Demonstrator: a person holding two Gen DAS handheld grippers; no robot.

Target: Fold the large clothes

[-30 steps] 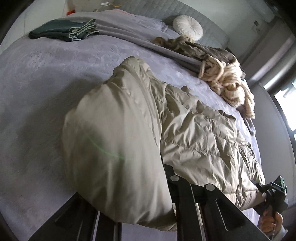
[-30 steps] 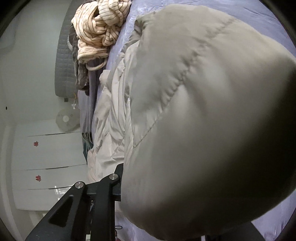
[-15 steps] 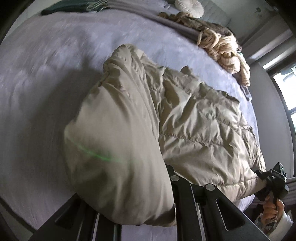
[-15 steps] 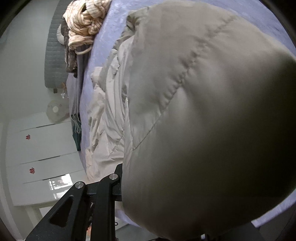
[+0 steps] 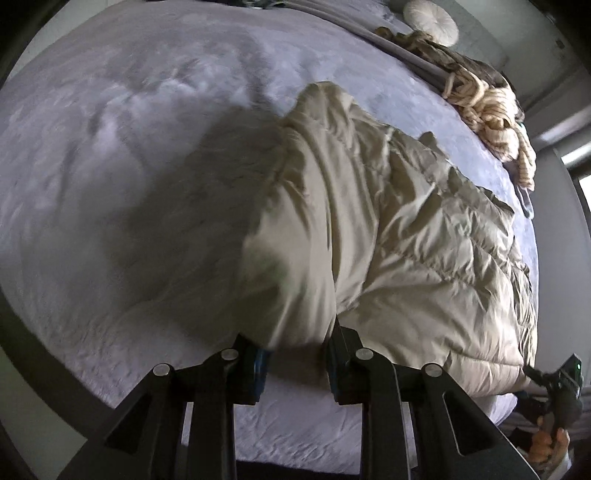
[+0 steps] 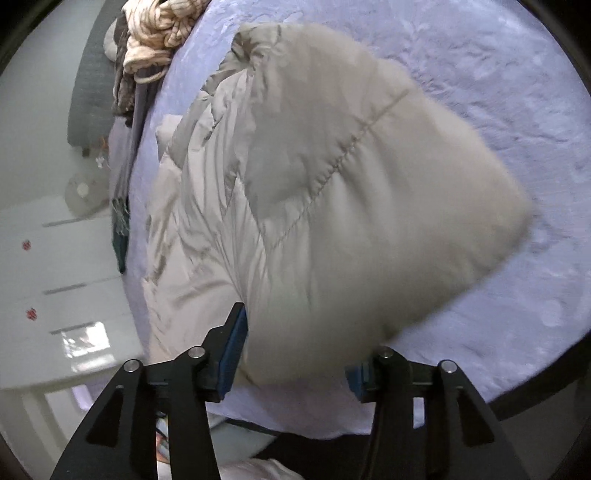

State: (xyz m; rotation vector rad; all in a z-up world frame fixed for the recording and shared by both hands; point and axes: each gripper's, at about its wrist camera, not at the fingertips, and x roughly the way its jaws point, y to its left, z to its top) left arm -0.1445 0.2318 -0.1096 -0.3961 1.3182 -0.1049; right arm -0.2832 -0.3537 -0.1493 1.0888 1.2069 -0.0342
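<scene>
A beige quilted puffer jacket lies on the lilac bedspread. My left gripper has its jaws parted with the jacket's near corner lying loosely between them. My right gripper also stands wide open, the jacket's other corner bulging between its blue pads and blurred. The right gripper also shows in the left wrist view at the jacket's far-right hem.
A cream knitted garment and darker clothes are heaped at the bed's far right edge. A round white cushion lies by the grey headboard. White drawers stand beside the bed. The bed's near edge runs just under both grippers.
Both grippers have opened and drawn back; the jacket corners that filled the views have dropped away toward the bedspread. The fabric is still moving.
</scene>
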